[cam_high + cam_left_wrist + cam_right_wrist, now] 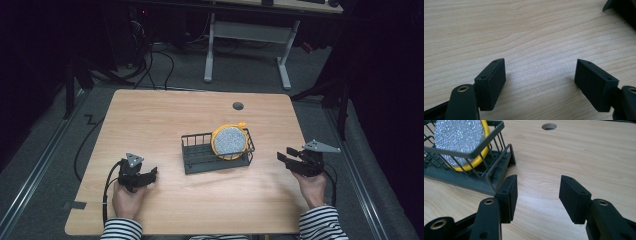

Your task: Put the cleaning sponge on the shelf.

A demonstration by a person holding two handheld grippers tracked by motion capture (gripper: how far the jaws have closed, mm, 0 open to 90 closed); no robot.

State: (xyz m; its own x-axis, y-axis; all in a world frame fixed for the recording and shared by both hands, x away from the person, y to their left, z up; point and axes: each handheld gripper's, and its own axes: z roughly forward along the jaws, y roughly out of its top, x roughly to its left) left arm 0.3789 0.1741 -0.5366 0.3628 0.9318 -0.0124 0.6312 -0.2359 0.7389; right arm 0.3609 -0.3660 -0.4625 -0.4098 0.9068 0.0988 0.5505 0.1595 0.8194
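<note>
Pale wood table (165, 115), cable hole (238, 106), dark room

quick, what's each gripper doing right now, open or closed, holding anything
Left gripper: jaws open, holding nothing, over bare table.
Right gripper: jaws open, holding nothing, beside the wire rack.
</note>
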